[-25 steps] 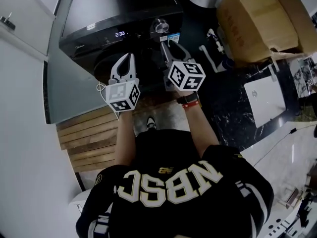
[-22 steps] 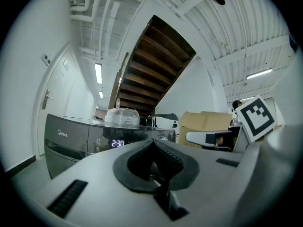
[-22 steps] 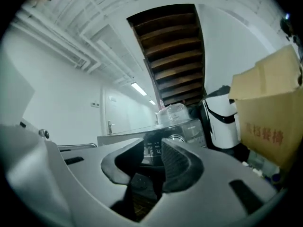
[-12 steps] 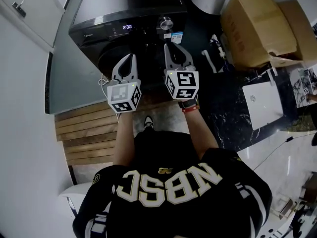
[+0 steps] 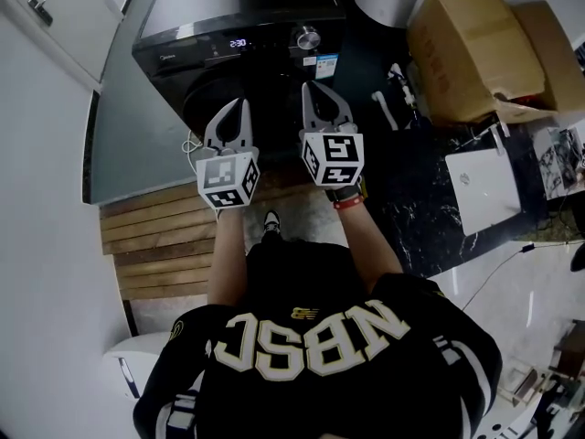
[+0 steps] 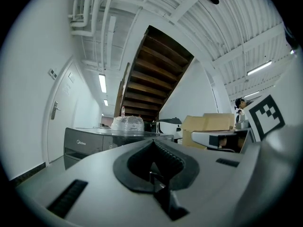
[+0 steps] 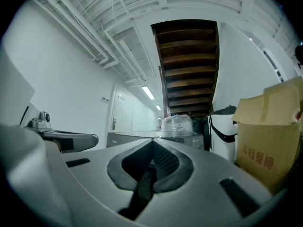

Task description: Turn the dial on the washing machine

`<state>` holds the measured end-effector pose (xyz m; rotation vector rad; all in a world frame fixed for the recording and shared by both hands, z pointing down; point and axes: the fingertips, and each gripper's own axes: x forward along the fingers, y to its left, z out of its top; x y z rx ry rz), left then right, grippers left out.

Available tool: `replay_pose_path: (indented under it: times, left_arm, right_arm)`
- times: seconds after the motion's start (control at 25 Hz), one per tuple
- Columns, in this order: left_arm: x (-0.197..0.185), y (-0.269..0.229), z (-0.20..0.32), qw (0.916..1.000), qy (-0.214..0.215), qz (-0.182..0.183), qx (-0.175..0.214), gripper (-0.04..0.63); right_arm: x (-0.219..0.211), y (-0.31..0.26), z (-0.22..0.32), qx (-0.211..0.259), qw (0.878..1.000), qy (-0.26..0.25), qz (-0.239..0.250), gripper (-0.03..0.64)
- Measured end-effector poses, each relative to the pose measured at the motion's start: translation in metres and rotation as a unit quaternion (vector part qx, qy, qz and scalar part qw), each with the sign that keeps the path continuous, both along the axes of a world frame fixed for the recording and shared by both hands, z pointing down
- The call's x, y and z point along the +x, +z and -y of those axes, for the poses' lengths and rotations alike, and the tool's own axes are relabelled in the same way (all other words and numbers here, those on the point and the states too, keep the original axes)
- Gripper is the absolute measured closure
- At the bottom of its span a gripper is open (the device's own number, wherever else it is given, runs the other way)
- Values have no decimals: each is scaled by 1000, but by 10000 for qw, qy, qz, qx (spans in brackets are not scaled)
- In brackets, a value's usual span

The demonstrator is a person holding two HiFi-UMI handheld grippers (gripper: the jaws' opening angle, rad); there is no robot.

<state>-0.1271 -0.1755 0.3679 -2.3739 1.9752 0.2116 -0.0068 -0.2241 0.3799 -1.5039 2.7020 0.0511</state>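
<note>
Dial (image 5: pixel 308 37) is sitting at the right end of the control strip, along the top front edge of the black washing machine (image 5: pixel 228 7). It is silver and round, and nothing is touching it. Lit clock display (image 5: pixel 238 42) is glowing to its left on the same strip. A small blue-and-white sticker (image 5: pixel 321 66) is showing just below the dial. Round door (image 5: pixel 203 99) is showing dark beneath the strip.

Right hand-held gripper (image 5: pixel 309 87) is pointing at the machine's front, with its tip hanging just below the dial and clear of it. Its jaws have just been closing and are now pressing together, with nothing between them. Left hand-held gripper (image 5: pixel 240 104) is pointing the same way beside it, in front of the door. Its jaws are likewise meeting at the tips and pinching nothing.

A clear plastic-wrapped bundle (image 6: pixel 128 123) is resting on the machine's top. Wooden stairs (image 6: pixel 154 74) are rising behind it. Cardboard boxes (image 5: pixel 475 35) are standing off the machine's right side. A white laptop (image 5: pixel 484 186) is lying on the dark floor (image 5: pixel 411 208) near them. Wooden slats (image 5: pixel 155 245) are lying off the machine's left front corner.
</note>
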Motion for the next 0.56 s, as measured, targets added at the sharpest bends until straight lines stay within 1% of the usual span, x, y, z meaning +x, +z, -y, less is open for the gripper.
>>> replay_pose_path:
  times: [0.2,0.32,0.56]
  left_arm:
    - [-3,-3,8,10000,39,65,62,583]
    - [-6,-2,18,9999,53,118,67,583]
    - [-21,4,52,9999,-69,146,18,583]
  right_arm:
    - [-4,1,5,-43,9999,-14,92,611]
    - [-7,5,13,-165,9998,-46,125,611]
    - [-23,11,43,-228,9997,-108,-10,611]
